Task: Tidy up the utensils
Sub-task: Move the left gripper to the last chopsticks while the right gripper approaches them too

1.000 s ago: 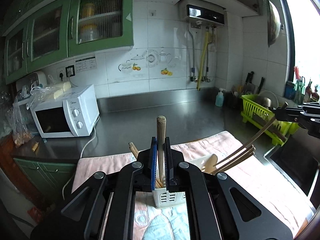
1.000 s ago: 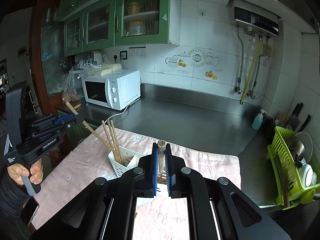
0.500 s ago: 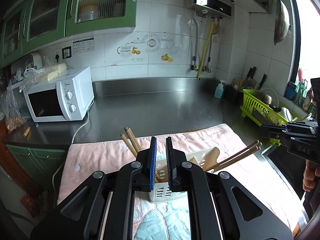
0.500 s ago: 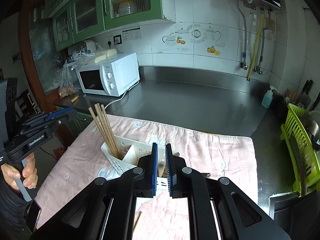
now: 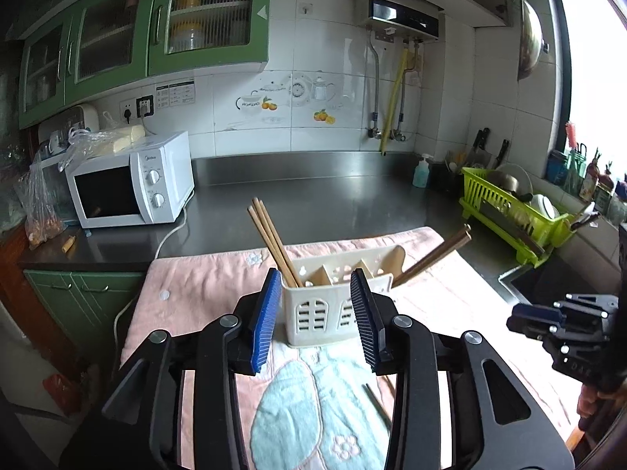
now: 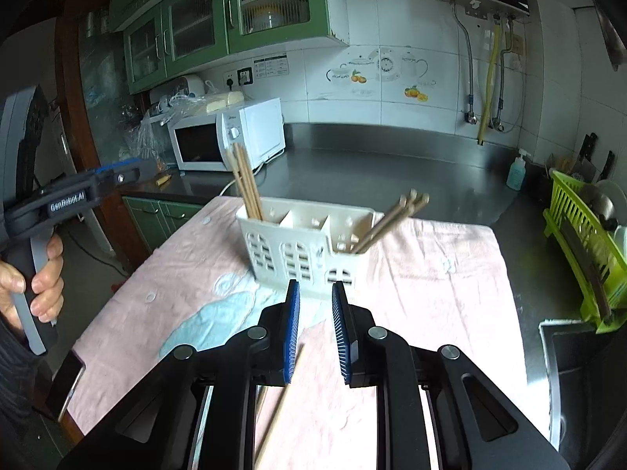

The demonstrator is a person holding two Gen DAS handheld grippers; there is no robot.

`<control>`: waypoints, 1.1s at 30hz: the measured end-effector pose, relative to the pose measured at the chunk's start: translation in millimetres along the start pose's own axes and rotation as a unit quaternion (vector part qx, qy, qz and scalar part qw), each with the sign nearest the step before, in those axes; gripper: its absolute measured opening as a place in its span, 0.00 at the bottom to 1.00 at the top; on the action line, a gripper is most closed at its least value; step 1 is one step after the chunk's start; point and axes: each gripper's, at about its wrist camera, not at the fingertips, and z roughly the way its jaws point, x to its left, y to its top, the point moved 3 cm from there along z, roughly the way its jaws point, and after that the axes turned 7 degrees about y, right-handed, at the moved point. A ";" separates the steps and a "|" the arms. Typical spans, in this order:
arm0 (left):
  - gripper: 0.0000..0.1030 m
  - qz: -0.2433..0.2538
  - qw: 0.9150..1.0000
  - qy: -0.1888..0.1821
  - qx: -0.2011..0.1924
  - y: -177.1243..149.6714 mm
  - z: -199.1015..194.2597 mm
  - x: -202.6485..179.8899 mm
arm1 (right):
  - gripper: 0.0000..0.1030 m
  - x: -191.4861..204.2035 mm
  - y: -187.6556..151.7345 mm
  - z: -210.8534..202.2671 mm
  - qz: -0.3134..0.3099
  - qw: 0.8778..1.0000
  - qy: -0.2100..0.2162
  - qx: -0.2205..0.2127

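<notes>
A white slotted utensil caddy [image 5: 333, 305] stands on a pink towel [image 5: 203, 286]; it also shows in the right wrist view [image 6: 301, 250]. Wooden chopsticks [image 5: 272, 241] stand in its left compartment, and more chopsticks [image 5: 439, 254] lean out of its right compartment. In the right wrist view these are the left bundle [image 6: 247, 188] and the right bundle [image 6: 392, 219]. My left gripper [image 5: 319, 317] is open and empty, just in front of the caddy. My right gripper [image 6: 315, 329] is open and empty, short of the caddy. One loose chopstick [image 6: 280, 403] lies on the towel under my right gripper.
A white microwave [image 5: 129, 184] stands at the back left of the steel counter [image 5: 313, 199]. A green dish rack [image 5: 513, 215] and a soap bottle [image 5: 421, 172] stand at the right. A sink [image 6: 580, 356] lies at the right edge.
Both grippers were shut on chopsticks a second ago. The sticks went down into the caddy, both grippers opened and drew back from it.
</notes>
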 end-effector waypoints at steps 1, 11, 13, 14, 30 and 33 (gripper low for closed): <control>0.43 0.000 1.000 0.001 0.006 -10.4 -3.7 -1.8 | 0.17 4.4 -17.1 2.2 0.005 1.000 0.002 0.008; 0.51 -0.028 0.998 0.003 0.050 -102.3 -22.4 -4.0 | 0.17 35.6 -151.3 50.2 0.079 0.992 0.023 0.093; 0.51 -0.035 0.998 0.005 0.055 -116.1 -25.1 -1.8 | 0.17 35.8 -159.9 55.9 0.096 0.990 0.027 0.097; 0.51 -0.037 0.998 0.006 0.057 -121.9 -26.1 -1.2 | 0.17 36.1 -162.8 58.1 0.100 0.990 0.028 0.099; 0.51 -0.043 0.993 0.012 0.108 -182.4 -17.3 -9.4 | 0.13 47.3 -180.4 73.2 0.075 0.991 -0.009 0.115; 0.51 -0.040 0.992 0.009 0.121 -192.9 -13.1 -14.6 | 0.08 44.1 -180.4 73.5 0.076 0.991 -0.011 0.114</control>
